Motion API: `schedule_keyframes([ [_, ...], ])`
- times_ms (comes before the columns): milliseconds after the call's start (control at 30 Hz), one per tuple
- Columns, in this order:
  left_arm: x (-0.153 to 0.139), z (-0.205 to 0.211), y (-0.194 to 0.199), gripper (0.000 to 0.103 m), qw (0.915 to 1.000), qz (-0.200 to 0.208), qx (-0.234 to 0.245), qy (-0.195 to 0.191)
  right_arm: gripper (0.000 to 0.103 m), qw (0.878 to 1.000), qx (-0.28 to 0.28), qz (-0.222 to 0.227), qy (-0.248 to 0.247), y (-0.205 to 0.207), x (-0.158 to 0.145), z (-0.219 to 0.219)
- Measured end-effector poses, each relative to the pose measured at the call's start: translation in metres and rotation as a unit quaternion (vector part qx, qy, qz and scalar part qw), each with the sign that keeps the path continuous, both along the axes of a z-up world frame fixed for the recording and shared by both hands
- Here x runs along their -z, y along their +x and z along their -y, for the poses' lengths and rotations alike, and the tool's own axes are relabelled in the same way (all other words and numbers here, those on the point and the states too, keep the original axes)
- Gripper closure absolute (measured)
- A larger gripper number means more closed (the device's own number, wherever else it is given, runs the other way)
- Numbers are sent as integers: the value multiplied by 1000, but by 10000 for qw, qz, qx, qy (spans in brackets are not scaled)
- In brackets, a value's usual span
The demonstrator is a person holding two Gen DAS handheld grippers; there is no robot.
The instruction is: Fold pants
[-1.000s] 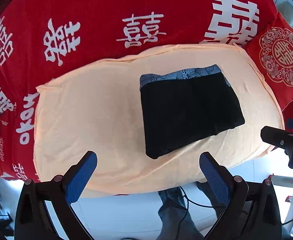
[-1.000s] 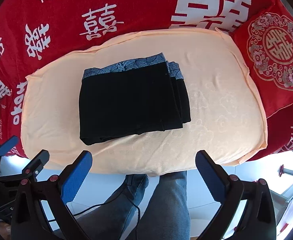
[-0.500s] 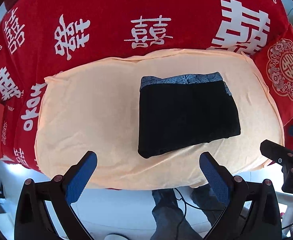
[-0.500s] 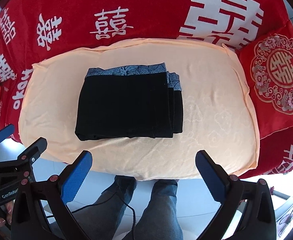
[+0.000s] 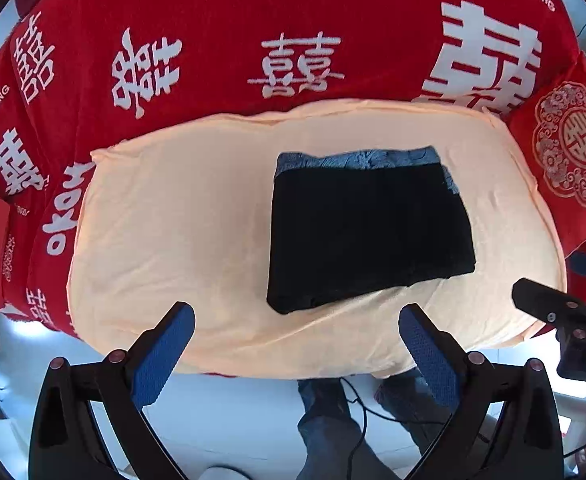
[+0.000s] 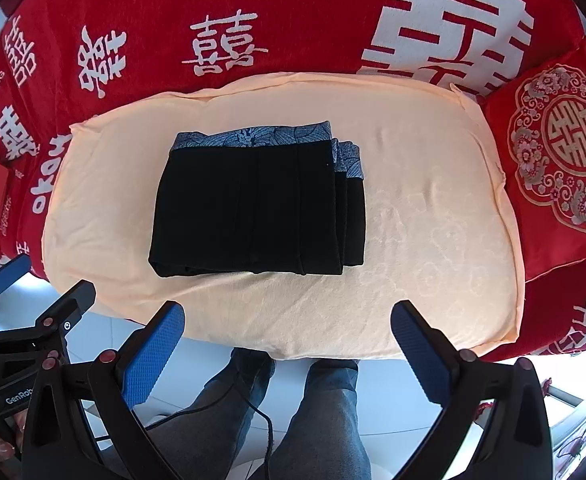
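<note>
Black folded pants with a blue patterned waistband (image 6: 253, 204) lay as a neat rectangle on the peach-coloured cloth pad (image 6: 433, 220). Under it spread a red wedding blanket (image 5: 233, 20) printed with white double-happiness characters and "THE BIG DAY", "HAPPY WEDDING". Both the left tool (image 5: 296, 322) and right tool (image 6: 287, 318) hung spread, clear of the pants, holding nothing.

Bare peach cloth (image 6: 433, 240) lies open all around the folded black pants (image 6: 253, 204); a red embroidered cushion (image 6: 561, 152) borders its right edge.
</note>
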State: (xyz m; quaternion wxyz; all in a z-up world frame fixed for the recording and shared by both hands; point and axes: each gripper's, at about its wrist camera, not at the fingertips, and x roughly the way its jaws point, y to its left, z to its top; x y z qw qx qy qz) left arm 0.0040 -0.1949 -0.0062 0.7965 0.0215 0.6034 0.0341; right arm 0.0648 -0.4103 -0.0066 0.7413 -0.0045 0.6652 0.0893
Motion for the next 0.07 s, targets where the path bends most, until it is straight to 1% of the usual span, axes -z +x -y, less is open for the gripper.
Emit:
schedule_keyframes([
  [67, -2, 2, 1, 0, 10000, 32, 68, 18, 0, 10000, 17, -10, -2, 0, 0, 0],
])
